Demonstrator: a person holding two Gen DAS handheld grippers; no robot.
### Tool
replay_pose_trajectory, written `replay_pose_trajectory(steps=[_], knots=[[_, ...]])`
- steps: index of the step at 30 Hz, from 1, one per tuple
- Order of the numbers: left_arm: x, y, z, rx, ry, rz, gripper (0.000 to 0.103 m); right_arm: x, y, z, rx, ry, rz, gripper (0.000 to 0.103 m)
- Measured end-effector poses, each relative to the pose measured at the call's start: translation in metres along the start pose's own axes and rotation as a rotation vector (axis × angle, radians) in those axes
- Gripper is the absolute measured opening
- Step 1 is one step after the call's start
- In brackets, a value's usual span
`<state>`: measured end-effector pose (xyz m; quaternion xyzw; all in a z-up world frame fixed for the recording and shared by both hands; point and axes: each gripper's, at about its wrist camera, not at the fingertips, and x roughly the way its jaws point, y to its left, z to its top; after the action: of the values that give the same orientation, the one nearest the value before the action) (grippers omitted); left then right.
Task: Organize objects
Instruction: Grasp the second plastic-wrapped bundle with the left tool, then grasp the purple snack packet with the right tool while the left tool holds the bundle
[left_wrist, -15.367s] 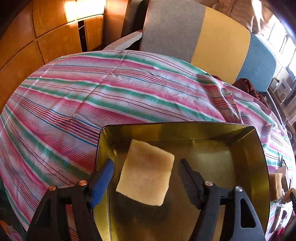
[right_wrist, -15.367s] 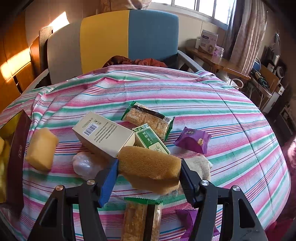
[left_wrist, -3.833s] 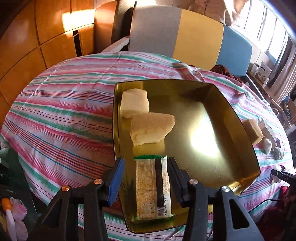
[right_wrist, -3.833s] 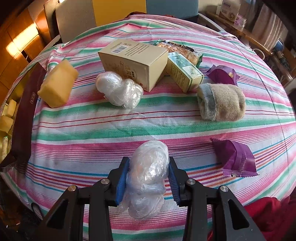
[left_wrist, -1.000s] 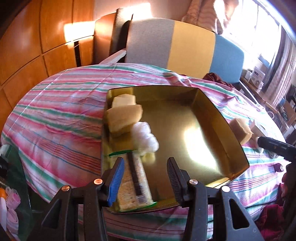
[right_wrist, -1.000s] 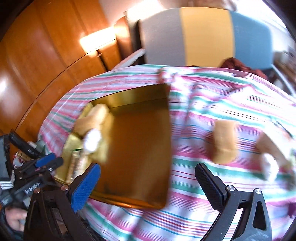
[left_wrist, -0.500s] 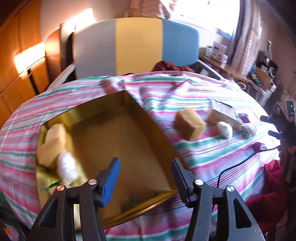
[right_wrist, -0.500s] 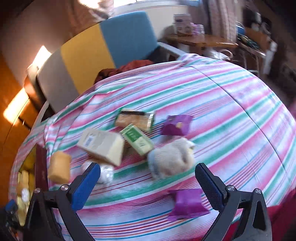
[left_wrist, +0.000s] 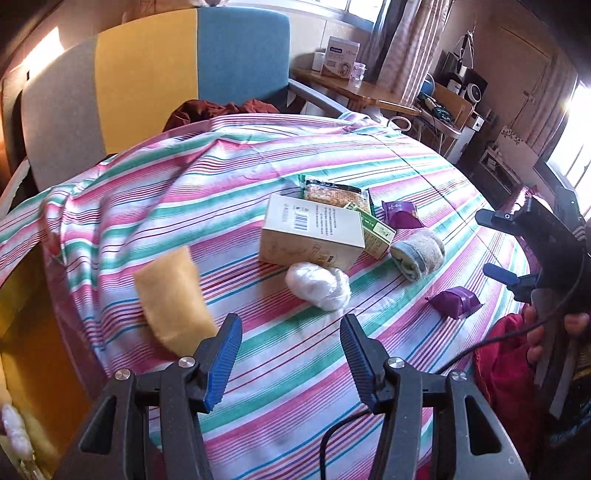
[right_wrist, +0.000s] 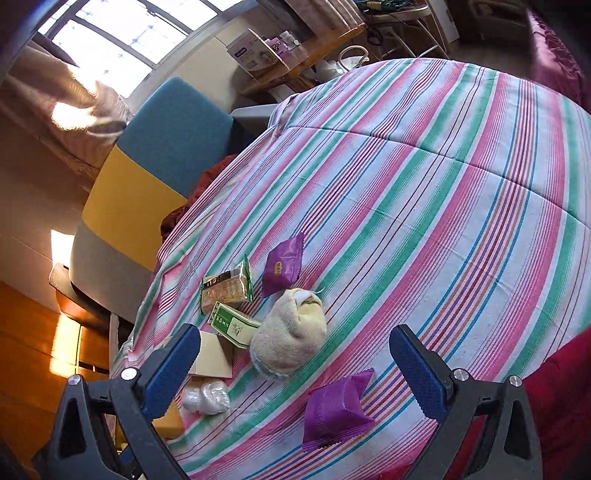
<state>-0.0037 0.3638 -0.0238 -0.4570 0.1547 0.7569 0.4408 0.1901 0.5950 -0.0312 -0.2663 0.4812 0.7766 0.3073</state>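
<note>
Nearest the person, both tools hang empty over the striped tablecloth (left_wrist: 295, 369). The left gripper (left_wrist: 290, 360) stands at a middling gap with nothing between its jaws, which are closing slightly; the right gripper (right_wrist: 295, 363) is spread wide and holds nothing.

Just ahead of the left gripper, near the cloth's near-left edge beside the gold tin (left_wrist: 22, 332), lies a yellow sponge (left_wrist: 173, 299): light, soft, springy, so it is best pinched across its narrow sides. Beside it sits a crumpled clear plastic bag (left_wrist: 319, 282), nearly weightless and slippery; it probably needs a pinch through the bulk of the wad.

Under the right gripper, a purple snack packet (right_wrist: 336, 413) lies at the near edge, crinkly and likely crushable, so its sealed ends look safest. Further in, a rolled sock (right_wrist: 290, 343) is soft and grips anywhere. Behind these, towards the middle of the cloth, a beige carton (left_wrist: 312, 232) looks stiff but wide. A small green box (right_wrist: 232, 325), a cracker packet (right_wrist: 225, 288) and a second purple packet (right_wrist: 282, 264) lie farthest.
</note>
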Motion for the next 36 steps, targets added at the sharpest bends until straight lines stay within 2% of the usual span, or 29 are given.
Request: replay_pose_trajectory(steps=[2,12,14,17,23,29,36], knots=[[0.016,-0.006,0.007,-0.001,0.011,-0.019,0.056,0.003,-0.001,-0.001,0.002,0.012,0.012,0.103],[0.089,-0.017,0.027,-0.044,0.087,0.001,0.057,0.013,-0.001,-0.003,0.003,0.049,0.035,0.103],[0.095,-0.016,0.024,-0.061,0.084,-0.041,0.049,0.015,0.000,-0.004,-0.007,0.055,0.034,0.103],[0.089,-0.019,0.016,-0.043,0.061,-0.062,0.040,0.017,0.000,-0.005,-0.011,0.063,0.027,0.103],[0.064,-0.016,-0.021,-0.012,0.019,-0.096,0.040,0.018,-0.002,-0.003,-0.008,0.069,0.020,0.103],[0.034,-0.007,-0.061,-0.003,-0.011,-0.099,0.040,0.020,-0.006,-0.002,0.010,0.077,0.004,0.103],[0.018,0.001,-0.081,-0.012,-0.010,-0.097,0.040,0.034,0.001,-0.008,-0.045,0.142,-0.042,0.103]])
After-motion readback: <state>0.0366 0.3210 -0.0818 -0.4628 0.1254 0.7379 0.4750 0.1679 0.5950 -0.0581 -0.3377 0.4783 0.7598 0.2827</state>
